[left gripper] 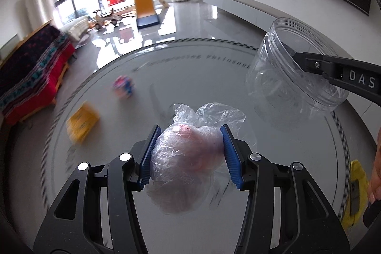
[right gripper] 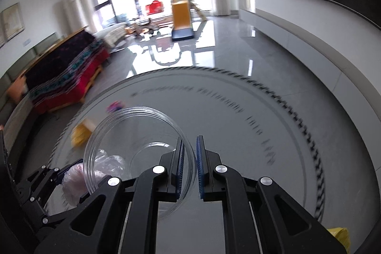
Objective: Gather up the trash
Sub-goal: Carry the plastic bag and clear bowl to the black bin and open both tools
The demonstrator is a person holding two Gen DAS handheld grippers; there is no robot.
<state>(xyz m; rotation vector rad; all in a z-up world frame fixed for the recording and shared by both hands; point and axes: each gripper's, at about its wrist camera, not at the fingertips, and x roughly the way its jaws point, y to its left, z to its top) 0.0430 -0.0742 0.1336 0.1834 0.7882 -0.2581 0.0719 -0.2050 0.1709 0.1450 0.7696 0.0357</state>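
Trash, a crumpled clear bag (left gripper: pixel 188 165) with something pink inside, sits clenched between your left tool's (left gripper: pixel 190 156) blue pads, above the bench (left gripper: pixel 202 77). Ahead and to its right, your right tool (right gripper: pixel 189 168) pinches the wall of the clear jar (left gripper: pixel 295 73), one pad inside the rim, one outside, the mouth tilted toward the bag. The bag looks nearly as wide as the mouth; its loose film could snag on the rim. The thin pinch might let the jar swing. A yellow packet (left gripper: pixel 82 123) and a pink wrapper (left gripper: pixel 122 87) lie farther ahead-left.
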